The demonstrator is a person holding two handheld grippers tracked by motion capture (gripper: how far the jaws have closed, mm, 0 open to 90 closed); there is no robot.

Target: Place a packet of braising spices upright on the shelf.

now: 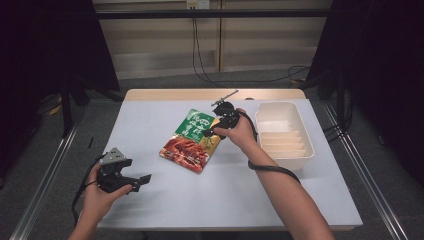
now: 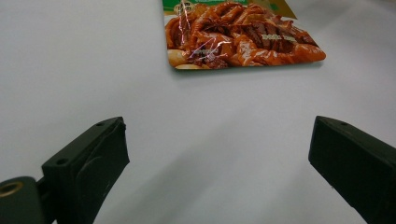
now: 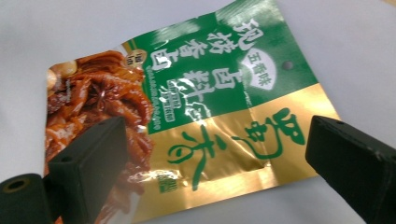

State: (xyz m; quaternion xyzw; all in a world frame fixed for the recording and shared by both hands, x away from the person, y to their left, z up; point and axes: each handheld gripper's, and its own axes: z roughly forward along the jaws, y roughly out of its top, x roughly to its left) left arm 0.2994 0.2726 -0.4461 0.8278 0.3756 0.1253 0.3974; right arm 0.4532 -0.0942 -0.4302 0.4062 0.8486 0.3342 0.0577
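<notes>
Our right claw over the snack packet
Both our claws gape empty; the left claw waits at the packet's seven o'clock on the table.

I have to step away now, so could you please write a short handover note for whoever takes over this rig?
Left tool: open, idle over the near-left of the pale table, holding nothing.
Right tool: open, jaws over the gold edge of the flat green, gold and red foil food pouch, not gripping it.
White plastic ribbed tray: at the right, nothing in it.
Done: approach. Left: probably close on the pouch and move it, perhaps to the tray.
</notes>
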